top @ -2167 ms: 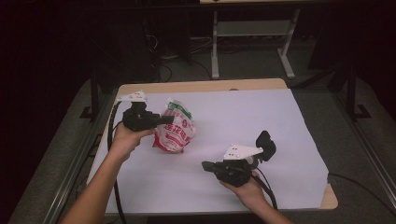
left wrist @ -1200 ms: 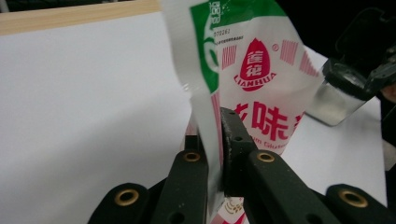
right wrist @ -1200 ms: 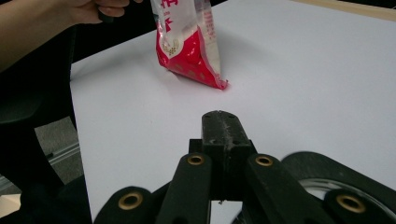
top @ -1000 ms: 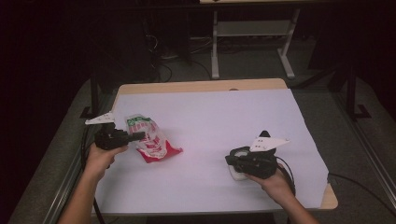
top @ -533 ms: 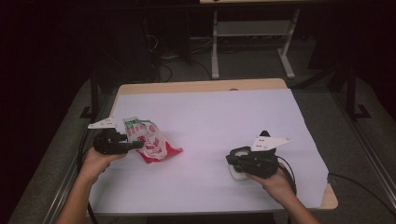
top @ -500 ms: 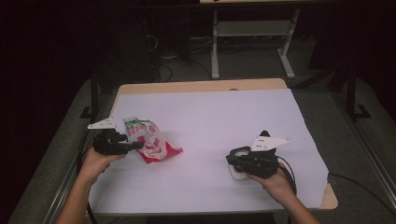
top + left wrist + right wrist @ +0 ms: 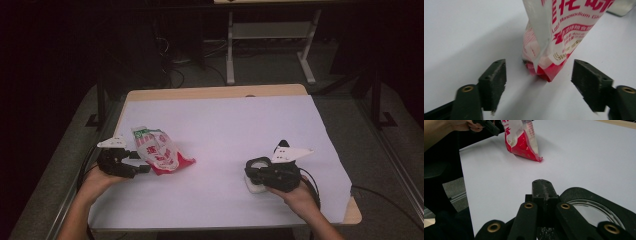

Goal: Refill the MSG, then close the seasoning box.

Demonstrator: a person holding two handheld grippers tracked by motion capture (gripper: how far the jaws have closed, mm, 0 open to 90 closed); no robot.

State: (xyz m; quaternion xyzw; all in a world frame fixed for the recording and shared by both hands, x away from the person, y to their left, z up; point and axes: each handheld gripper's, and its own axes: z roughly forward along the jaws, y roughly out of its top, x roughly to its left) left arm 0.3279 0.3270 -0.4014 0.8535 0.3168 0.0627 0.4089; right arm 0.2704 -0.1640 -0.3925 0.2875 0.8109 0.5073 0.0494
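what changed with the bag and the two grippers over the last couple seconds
The left gripper dragged the red and white seasoning bag from mid-table toward the table's left edge, then let go: its jaws now stand open with the bag lying between and beyond them. The right gripper shifted slightly rightward early on, then stayed shut, resting on the white sheet.

The red-and-white bag [image 7: 554, 37] is showing printed text: "Monosodium Gl…" in red Latin letters, cut off at the right, with large red Chinese characters above and smaller, unreadable lines below.
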